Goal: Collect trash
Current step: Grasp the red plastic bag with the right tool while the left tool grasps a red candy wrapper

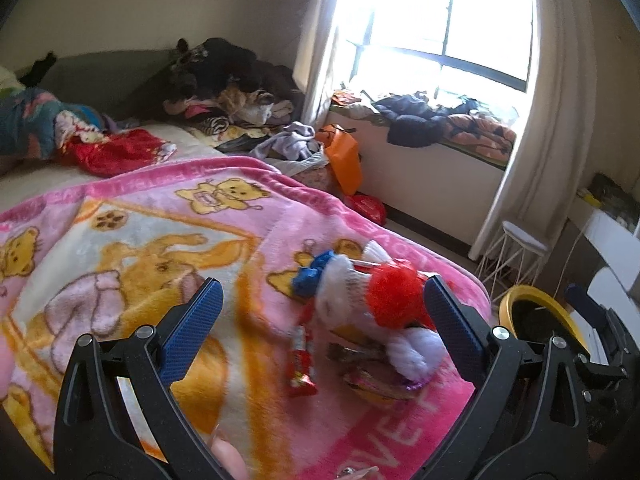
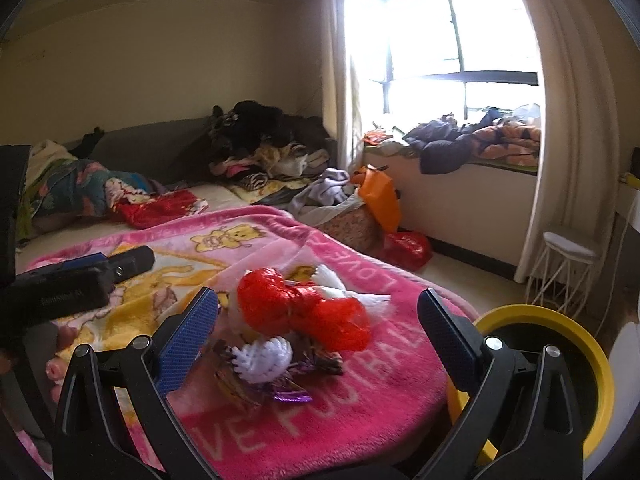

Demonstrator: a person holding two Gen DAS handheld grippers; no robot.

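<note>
Both my grippers, left (image 1: 320, 308) and right (image 2: 318, 316), gaped apart, empty. Trash pile (image 2: 304, 320) lay frame centre on pink blanket (image 2: 360, 392); yellow bin (image 2: 560, 320) lower right. Best pinch wrappers low, avoid snagging fleece.

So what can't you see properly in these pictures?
- Bin: inside is dark, and the right gripper covers part of it in the right view.
- Wrappers: blurred in the left view, print unreadable.
- Window: glare hides outside.
</note>
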